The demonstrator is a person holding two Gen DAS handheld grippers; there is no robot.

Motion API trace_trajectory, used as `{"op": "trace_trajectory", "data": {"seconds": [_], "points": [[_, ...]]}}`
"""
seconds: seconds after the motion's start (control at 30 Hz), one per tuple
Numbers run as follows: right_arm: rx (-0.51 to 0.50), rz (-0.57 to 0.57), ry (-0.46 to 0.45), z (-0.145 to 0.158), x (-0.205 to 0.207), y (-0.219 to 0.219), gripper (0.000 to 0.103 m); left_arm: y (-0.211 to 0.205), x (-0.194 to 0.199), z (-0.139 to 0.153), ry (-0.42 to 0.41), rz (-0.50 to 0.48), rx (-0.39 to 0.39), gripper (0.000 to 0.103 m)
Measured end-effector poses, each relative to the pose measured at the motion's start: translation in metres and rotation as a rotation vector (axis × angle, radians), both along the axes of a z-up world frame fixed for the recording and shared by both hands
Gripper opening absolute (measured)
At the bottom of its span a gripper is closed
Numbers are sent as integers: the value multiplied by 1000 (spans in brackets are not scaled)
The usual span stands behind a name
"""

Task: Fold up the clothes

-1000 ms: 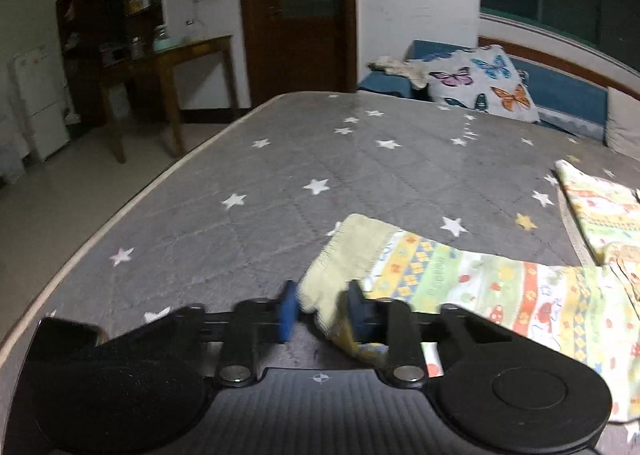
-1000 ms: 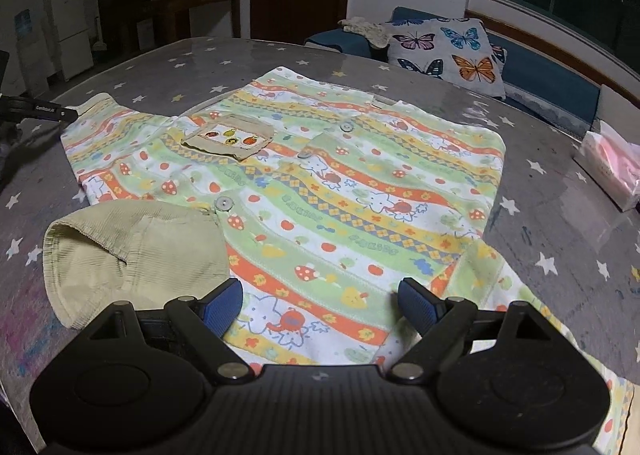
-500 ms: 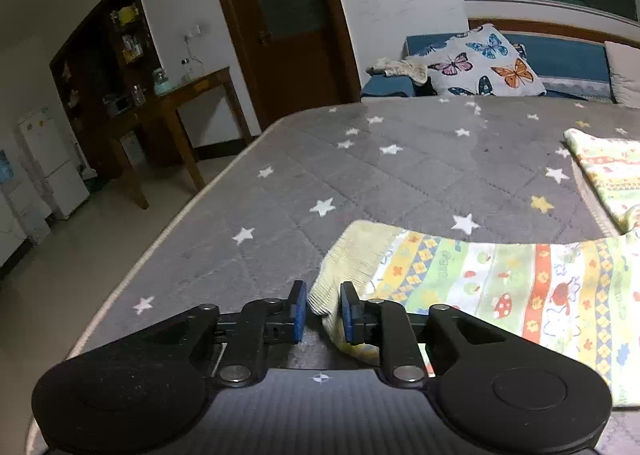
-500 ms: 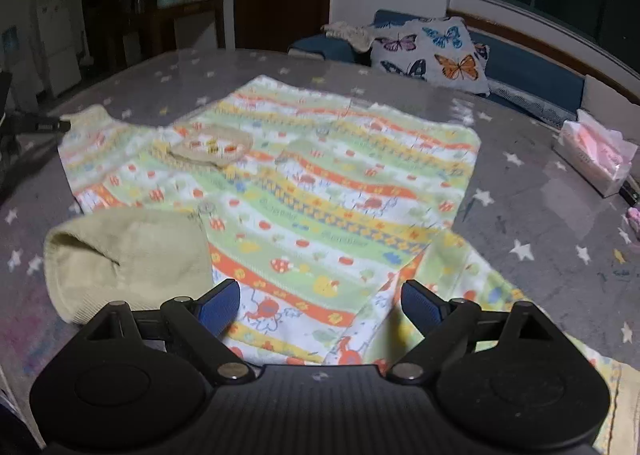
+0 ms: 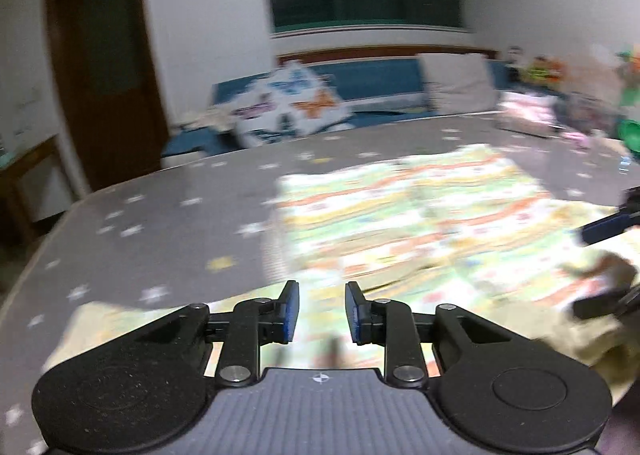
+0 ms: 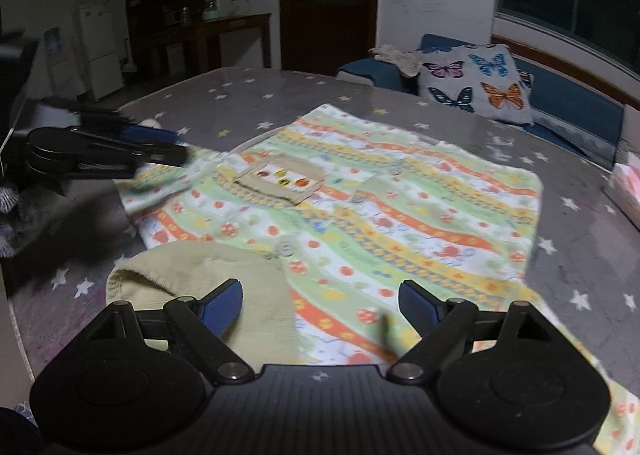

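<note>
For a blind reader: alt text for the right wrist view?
A striped children's shirt lies spread on a starry grey table, its beige collar nearest the open right tool. The left tool is at its far sleeve.

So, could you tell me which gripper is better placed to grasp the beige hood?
Right, probably: the right gripper hangs open over the beige hood; the left gripper is away at the sleeve.

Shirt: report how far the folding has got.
Done: the shirt lies spread flat, buttons up, on the star mat. In hand: nothing; left gripper and right gripper are both open above it. Left: the body shows no fold.
</note>
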State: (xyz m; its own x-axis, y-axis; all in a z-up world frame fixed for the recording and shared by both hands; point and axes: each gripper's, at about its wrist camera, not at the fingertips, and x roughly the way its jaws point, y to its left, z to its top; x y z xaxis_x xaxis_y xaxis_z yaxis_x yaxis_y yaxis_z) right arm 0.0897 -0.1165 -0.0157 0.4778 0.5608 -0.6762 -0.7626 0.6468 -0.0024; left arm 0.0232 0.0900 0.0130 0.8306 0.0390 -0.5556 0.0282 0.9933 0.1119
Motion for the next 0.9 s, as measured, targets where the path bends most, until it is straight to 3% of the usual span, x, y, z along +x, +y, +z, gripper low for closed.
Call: {"op": "trace_trajectory", "data": {"seconds": [0.2, 0.43, 0.67, 0.9], "points": [[8, -15, 27, -4, 0, -12, 87, -38, 8, -24, 65, -165, 14, 25], [58, -132, 33, 4, 38, -40, 87, -44, 3, -30, 70, -190, 53, 25], [62, -197, 80, -15, 90, -43, 87, -42, 5, -20, 55, -216, 45, 25], [79, -189, 58, -6, 77, -52, 84, -53, 9, -10, 23, -254, 19, 25]]}}
